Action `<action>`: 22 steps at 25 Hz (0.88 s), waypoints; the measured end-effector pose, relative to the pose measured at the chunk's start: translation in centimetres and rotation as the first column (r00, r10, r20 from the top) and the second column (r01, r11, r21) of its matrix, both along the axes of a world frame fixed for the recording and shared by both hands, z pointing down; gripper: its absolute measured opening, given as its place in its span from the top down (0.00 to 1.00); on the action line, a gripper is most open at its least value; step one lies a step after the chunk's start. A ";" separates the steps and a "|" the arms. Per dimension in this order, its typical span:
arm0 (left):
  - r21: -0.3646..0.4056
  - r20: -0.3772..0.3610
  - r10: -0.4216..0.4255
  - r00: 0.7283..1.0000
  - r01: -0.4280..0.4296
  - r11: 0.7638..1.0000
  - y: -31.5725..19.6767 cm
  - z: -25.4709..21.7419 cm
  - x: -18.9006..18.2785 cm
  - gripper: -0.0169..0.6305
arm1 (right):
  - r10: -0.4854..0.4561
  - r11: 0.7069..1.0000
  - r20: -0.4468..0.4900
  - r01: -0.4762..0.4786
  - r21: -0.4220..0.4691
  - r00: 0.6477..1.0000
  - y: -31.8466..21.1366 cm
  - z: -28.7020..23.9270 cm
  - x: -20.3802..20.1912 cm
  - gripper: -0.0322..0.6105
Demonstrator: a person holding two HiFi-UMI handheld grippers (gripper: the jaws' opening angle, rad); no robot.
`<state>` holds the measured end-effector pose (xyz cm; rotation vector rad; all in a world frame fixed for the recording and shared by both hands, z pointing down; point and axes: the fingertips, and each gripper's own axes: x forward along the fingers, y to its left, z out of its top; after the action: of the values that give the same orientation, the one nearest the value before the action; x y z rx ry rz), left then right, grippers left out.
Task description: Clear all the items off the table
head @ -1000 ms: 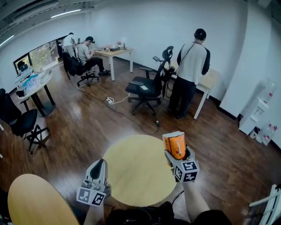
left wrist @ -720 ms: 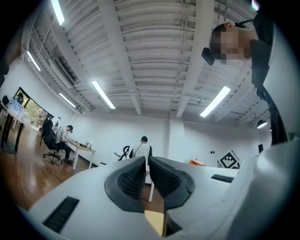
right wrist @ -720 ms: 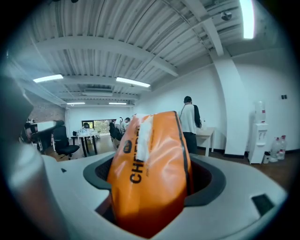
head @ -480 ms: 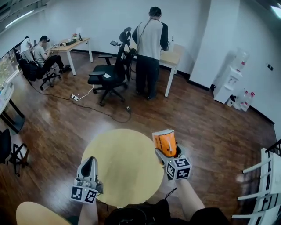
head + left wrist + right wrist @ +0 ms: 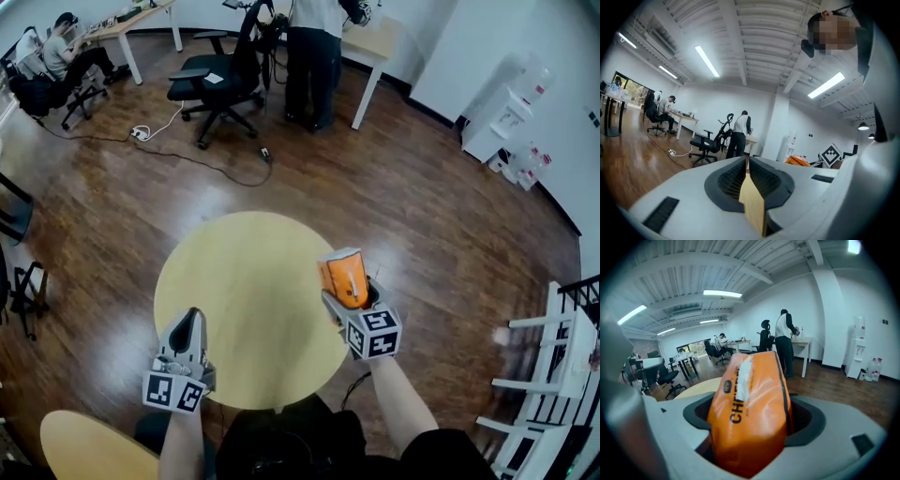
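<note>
A round yellow table [image 5: 244, 281] fills the middle of the head view, and its top shows nothing lying on it. My right gripper [image 5: 345, 286] is over the table's right edge, shut on an orange soft pack [image 5: 343, 277]. In the right gripper view the orange pack [image 5: 750, 399] stands wedged between the jaws of the right gripper [image 5: 751, 394] and fills the gap. My left gripper [image 5: 188, 326] hovers over the table's near left edge, shut with nothing in it. The left gripper view shows the left gripper [image 5: 746, 161] with only a thin slit between its pads, and the orange pack [image 5: 797, 161] off to the right.
A second yellow table [image 5: 84, 450] is at the bottom left. A black office chair [image 5: 211, 80] and a standing person [image 5: 309, 47] are beyond the table, with a cable [image 5: 187, 155] on the wooden floor. A white rack [image 5: 553, 375] stands at the right.
Both grippers have come down toward the table while the head view tipped downward. The right gripper still holds the orange pack; the left stays shut.
</note>
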<state>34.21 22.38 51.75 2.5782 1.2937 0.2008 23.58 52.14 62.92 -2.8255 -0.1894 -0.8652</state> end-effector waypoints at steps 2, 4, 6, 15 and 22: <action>0.032 0.045 0.011 0.999 -0.013 0.999 0.0 1.4 -0.2 0.96 | 0.001 1.000 0.069 -0.002 0.019 0.998 -0.6 2.3 -0.7 0.29; 0.062 0.085 0.014 0.996 -0.019 0.998 -0.1 2.3 0.0 0.96 | -0.002 1.000 0.135 -0.002 0.030 0.991 -1.2 4.1 -0.8 0.29; 0.074 0.117 0.003 0.993 -0.012 0.997 -0.4 3.0 0.9 0.96 | 0.002 0.999 0.178 -0.008 0.034 0.984 -1.4 5.4 -0.3 0.29; 0.124 0.197 -0.086 0.977 0.062 0.990 -3.3 6.4 1.2 0.96 | -0.009 0.998 0.262 -0.008 0.067 0.965 -2.4 10.3 -0.1 0.28; 0.132 0.209 -0.107 0.972 0.080 0.988 -4.6 6.8 1.3 0.96 | -0.018 0.999 0.274 0.003 0.053 0.961 -3.4 11.6 0.8 0.26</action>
<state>35.52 17.80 58.55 2.6233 1.1117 0.5417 24.36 48.77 74.56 -2.6505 -0.1854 -1.2449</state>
